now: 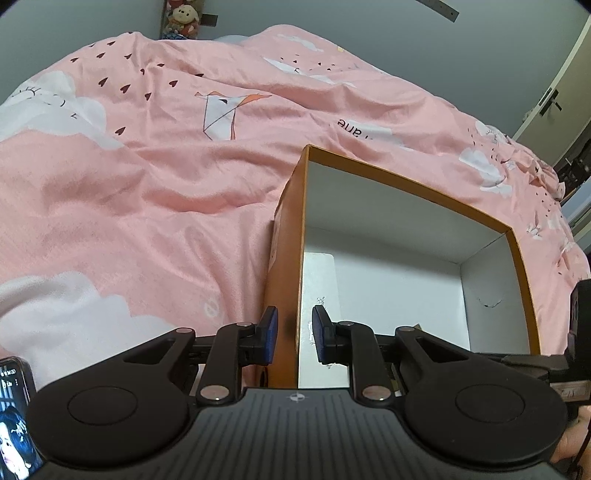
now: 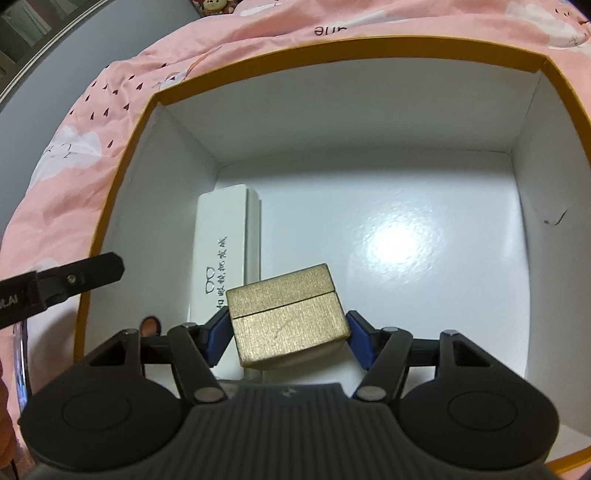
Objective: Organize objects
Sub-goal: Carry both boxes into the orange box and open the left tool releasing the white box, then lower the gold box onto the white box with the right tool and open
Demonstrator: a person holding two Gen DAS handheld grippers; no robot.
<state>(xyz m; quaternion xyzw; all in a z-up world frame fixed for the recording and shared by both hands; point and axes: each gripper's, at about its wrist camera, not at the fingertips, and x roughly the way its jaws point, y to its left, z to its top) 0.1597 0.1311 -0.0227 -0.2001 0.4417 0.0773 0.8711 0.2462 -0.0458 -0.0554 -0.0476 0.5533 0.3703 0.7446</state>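
We are in a home bedroom: a bed under a pink patterned quilt (image 1: 155, 177), plush toys (image 1: 183, 18) at upper left.

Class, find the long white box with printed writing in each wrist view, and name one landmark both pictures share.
Left wrist view: the white box stands low and centre, inside the orange box against its left wall, partly hidden by the gripper.
Right wrist view: left of centre, on the floor of the orange box, behind the gold box.
Shared landmark: the orange box rim.
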